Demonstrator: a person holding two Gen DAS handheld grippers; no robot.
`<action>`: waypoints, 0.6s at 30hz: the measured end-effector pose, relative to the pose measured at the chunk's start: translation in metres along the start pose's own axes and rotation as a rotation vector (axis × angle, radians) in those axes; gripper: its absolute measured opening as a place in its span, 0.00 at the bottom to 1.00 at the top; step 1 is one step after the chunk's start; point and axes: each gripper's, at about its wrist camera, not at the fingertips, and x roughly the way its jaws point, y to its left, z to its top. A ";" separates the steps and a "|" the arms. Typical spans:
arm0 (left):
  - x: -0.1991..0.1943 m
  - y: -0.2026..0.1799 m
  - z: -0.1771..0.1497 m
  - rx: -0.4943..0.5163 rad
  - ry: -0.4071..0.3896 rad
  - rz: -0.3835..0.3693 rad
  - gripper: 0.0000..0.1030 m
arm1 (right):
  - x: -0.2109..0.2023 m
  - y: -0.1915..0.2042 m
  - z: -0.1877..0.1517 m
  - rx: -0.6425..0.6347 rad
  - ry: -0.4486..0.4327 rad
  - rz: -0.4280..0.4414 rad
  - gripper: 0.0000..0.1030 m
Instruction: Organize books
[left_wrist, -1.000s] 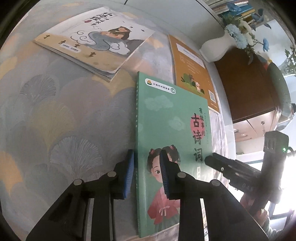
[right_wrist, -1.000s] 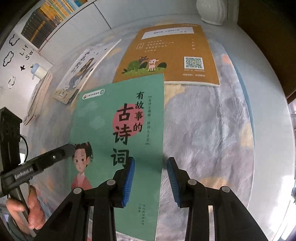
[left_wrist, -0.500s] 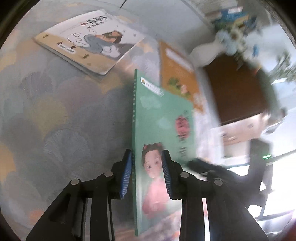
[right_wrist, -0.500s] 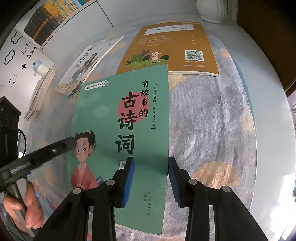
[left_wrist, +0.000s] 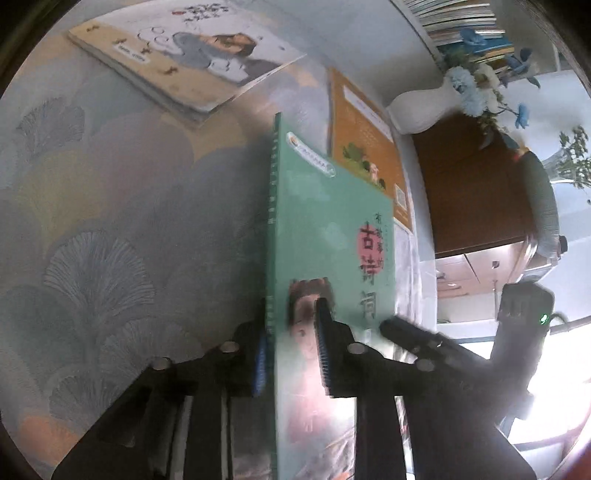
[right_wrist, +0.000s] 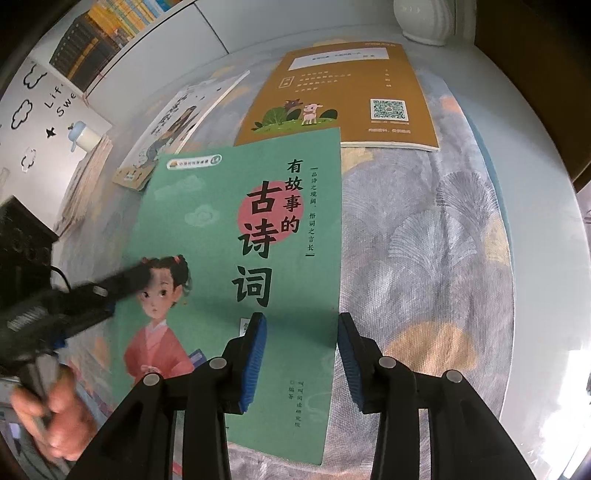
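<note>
at table centre (right_wrist: 424, 258), green book (right_wrist: 236, 266) tilted up on its spine side, spine edge pinched between the narrowed pads of left gripper (left_wrist: 291, 354); right gripper (right_wrist: 301, 354) wide, straddling the free edge near the lower corner, touching nothing for certain. orange book (right_wrist: 332, 96) flat just beyond, partly overlapped; pale book (right_wrist: 177, 125) farther left. likely faults: thin cover pivoting or slipping from a one-edge grip, pages fanning, or the far corner dragging the orange book askew if swung before the right closes.
</note>
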 end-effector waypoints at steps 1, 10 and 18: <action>0.000 0.000 0.001 -0.005 0.003 -0.001 0.17 | -0.002 -0.004 0.005 0.007 -0.012 -0.010 0.37; 0.004 0.001 0.007 -0.002 0.036 0.010 0.17 | 0.004 -0.008 0.025 -0.002 -0.035 0.020 0.35; 0.004 0.009 0.010 -0.028 0.056 -0.030 0.16 | -0.018 -0.037 0.029 0.155 -0.055 0.442 0.36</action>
